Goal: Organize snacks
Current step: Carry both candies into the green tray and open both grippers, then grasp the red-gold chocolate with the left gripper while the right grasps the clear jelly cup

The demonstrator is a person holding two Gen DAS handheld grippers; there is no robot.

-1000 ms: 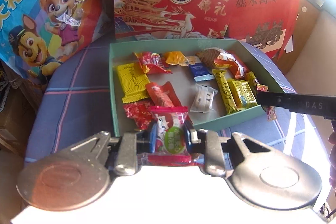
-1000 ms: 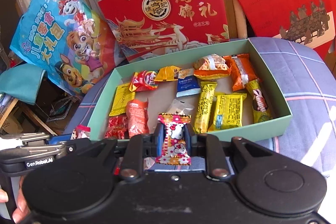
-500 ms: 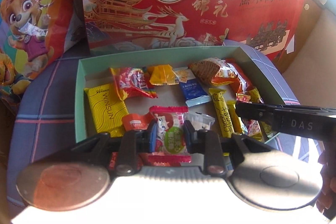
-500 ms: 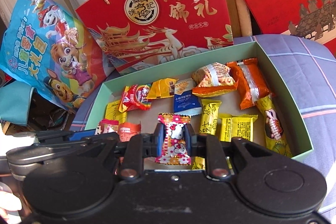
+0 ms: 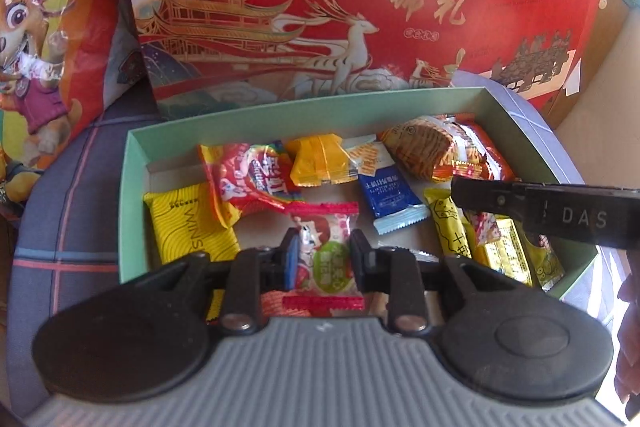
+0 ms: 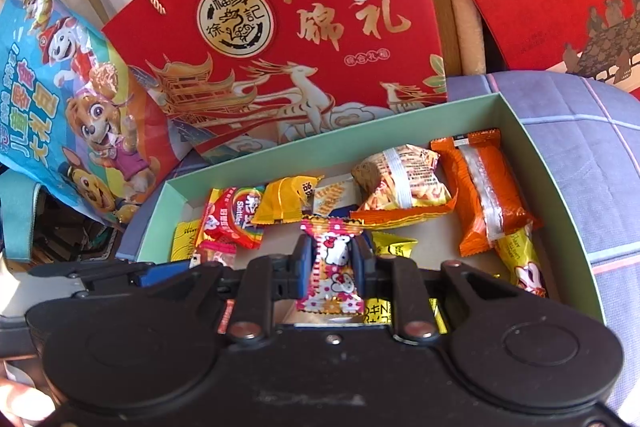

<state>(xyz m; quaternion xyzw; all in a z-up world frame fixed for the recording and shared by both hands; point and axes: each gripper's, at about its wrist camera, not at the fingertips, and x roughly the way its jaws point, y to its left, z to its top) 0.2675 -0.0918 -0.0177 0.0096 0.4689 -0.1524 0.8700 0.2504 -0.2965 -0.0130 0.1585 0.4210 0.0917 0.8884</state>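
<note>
The left gripper (image 5: 325,259) is clamped on a pink sweet with a green patch (image 5: 326,263), held over the near part of the green box (image 5: 136,163). The right gripper (image 6: 332,263) pinches a pink-and-white cat sweet (image 6: 332,267) above the same box. Inside lie a yellow packet (image 5: 184,223) at the left, a red Skittles bag (image 5: 248,179), a blue sachet (image 5: 390,199) and an orange bar (image 6: 488,187) at the far right. A red gift bag (image 6: 280,39) stands behind the box, which sits on a checked cushion (image 6: 592,147).
</note>
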